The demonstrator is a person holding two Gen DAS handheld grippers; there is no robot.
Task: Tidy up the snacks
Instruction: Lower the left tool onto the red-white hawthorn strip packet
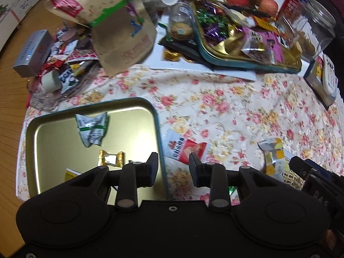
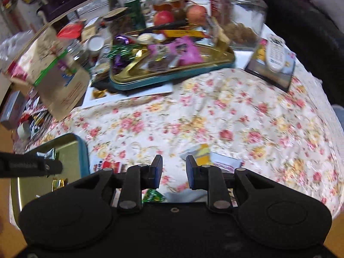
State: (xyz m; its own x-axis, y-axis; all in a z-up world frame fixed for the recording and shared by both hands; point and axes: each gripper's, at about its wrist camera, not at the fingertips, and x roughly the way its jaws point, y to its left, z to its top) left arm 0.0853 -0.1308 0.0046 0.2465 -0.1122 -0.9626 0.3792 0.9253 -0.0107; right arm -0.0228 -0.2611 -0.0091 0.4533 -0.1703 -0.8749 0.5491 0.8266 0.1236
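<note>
Left gripper [image 1: 173,161]: jaws apart, nothing between them, low centre of its frame, straddling the right rim of the near gold tin tray [image 1: 38,150]. Right gripper [image 2: 174,163]: narrow gap between the pads, only floral tablecloth [image 1: 215,99] showing through, nothing clamped.

Snacks:
- in the near tray: green-white wrapper [image 1: 92,129], gold-wrapped candy [image 1: 110,158]
- on the cloth just right of that tray: red-white packet [image 1: 185,148], blue lettering too blurred to read
- lower right: yellow-silver packet [image 1: 273,154]
- top centre: far tray [image 1: 247,64], heaped with purple, green and gold sweets

Text: kraft bag [image 1: 120,28], upper left, has a red label and a green strip; print illegible. Grey box [image 1: 32,51] has small print I can't read.

Left view only: near tray interior, grey box. Right view only: green can [image 2: 134,15] and a green wrapper [image 2: 153,195] below its fingers; it also shows the white remote [image 2: 275,53] face-on, keys too small to read.
</note>
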